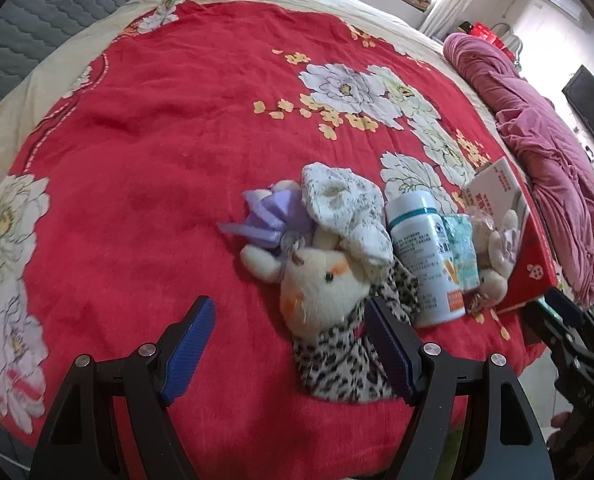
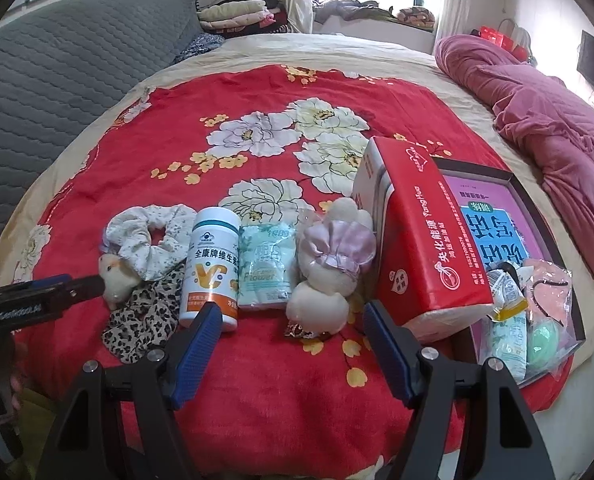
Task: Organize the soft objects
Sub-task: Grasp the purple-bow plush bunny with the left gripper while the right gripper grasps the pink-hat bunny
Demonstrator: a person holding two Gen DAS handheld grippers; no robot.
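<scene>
On the red floral quilt (image 1: 145, 168) lies a row of items. A cream plush bunny with a purple bow (image 1: 317, 280) lies on a leopard scrunchie (image 1: 345, 360), under a white floral scrunchie (image 1: 345, 208). My left gripper (image 1: 289, 344) is open, its right finger beside the bunny's head. In the right wrist view a second plush with a pink bonnet (image 2: 329, 272) lies just ahead of my open right gripper (image 2: 289, 340). The bunny (image 2: 115, 278), leopard scrunchie (image 2: 141, 320) and white scrunchie (image 2: 149, 236) show at the left, with the left gripper's tip (image 2: 81, 290) near the bunny.
A white vitamin bottle (image 2: 213, 268) and a pale tissue pack (image 2: 267, 268) stand between the plush toys. A red carton (image 2: 421, 248) and a dark tray with small packets (image 2: 529, 300) sit at the right. A pink blanket (image 2: 545, 120) lies along the bed's right edge.
</scene>
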